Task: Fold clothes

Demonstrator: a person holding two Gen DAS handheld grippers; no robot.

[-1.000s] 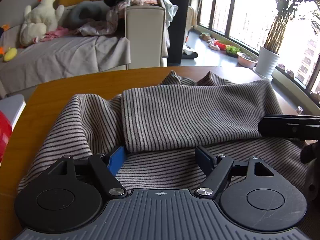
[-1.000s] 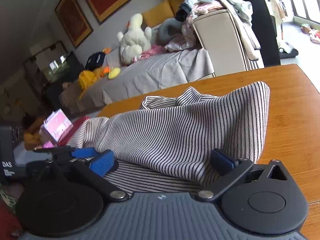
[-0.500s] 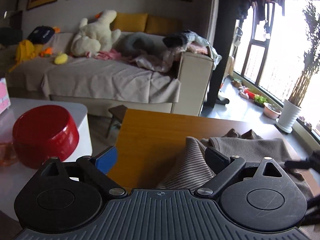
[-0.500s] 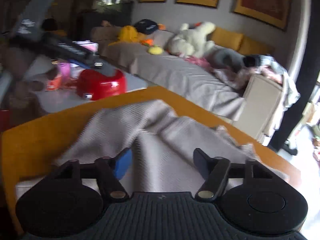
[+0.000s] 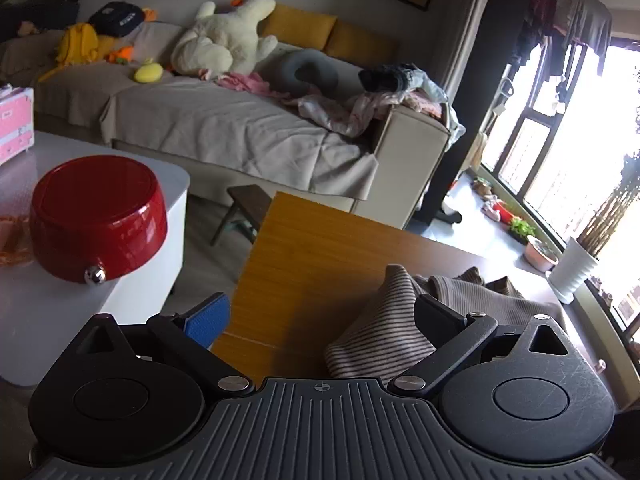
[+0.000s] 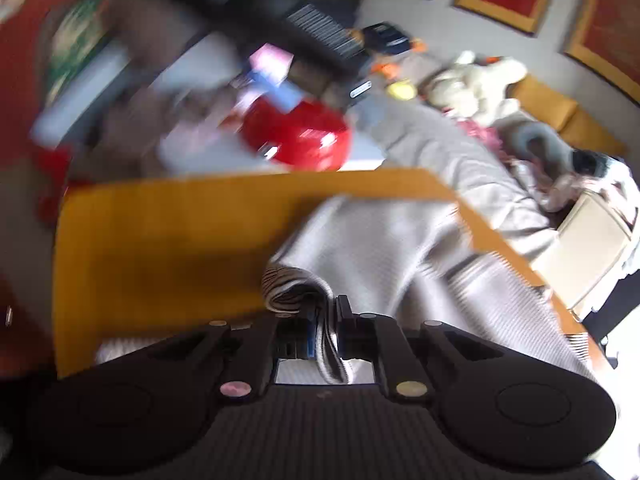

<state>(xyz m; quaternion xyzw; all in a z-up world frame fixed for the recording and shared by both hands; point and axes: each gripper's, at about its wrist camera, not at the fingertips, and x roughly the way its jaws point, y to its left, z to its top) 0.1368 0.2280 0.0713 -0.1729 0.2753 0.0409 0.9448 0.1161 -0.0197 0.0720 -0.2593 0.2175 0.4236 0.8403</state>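
The striped garment [image 5: 384,332] lies bunched on the wooden counter [image 5: 316,252], and everything else is placed here in relation to that counter. In the left wrist view the left hand-held gripper [image 5: 320,316] hangs over the counter's near left corner with its fingers spread wide and nothing between them; its blue-padded finger [image 5: 208,318] sits past the counter's left edge, while the other finger rests against a raised fold of the garment. The rest of the cloth trails toward the counter's right side. Left of the counter stands a white side table [image 5: 132,300] carrying a red round container [image 5: 98,218], and beyond the counter's far edge is a grey-covered sofa [image 5: 224,128] with a cream plush toy [image 5: 224,46] and loose clothing on it. A white plant pot [image 5: 572,276] stands on the floor past the counter's right end, by the window. The right wrist view is blurred, yet the right hand-held gripper [image 6: 324,332] shows its fingers drawn close together, pinching a folded edge of the striped garment [image 6: 384,248], which spreads away from it across the counter [image 6: 168,224] toward the far edge.
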